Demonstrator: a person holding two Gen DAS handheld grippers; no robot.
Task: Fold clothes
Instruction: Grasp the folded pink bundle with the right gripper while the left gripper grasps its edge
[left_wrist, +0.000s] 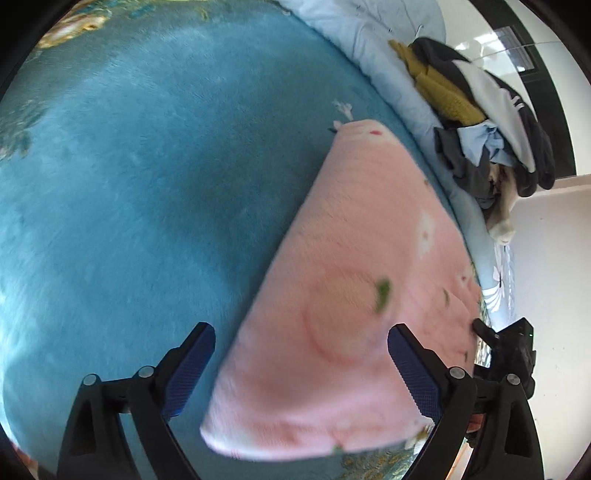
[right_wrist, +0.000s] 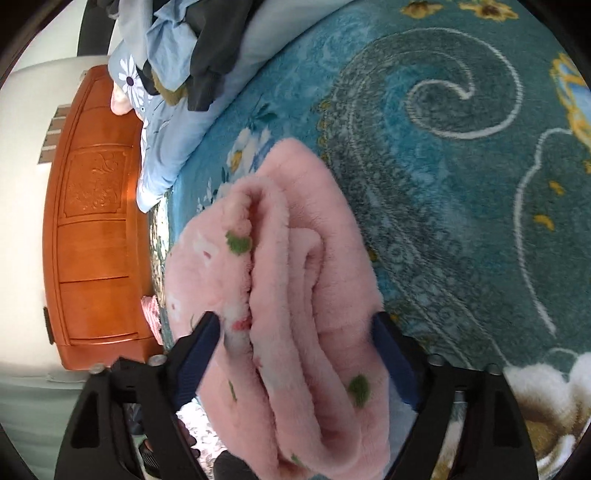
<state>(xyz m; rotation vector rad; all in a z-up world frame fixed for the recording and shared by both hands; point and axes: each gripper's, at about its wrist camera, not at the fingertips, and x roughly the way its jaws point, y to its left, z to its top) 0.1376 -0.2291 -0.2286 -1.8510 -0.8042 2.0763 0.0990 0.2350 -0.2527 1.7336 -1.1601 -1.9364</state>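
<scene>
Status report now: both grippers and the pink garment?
Left gripper open over pink garment. Right gripper around its folded bundle. Clothes pile beside, apart.
</scene>
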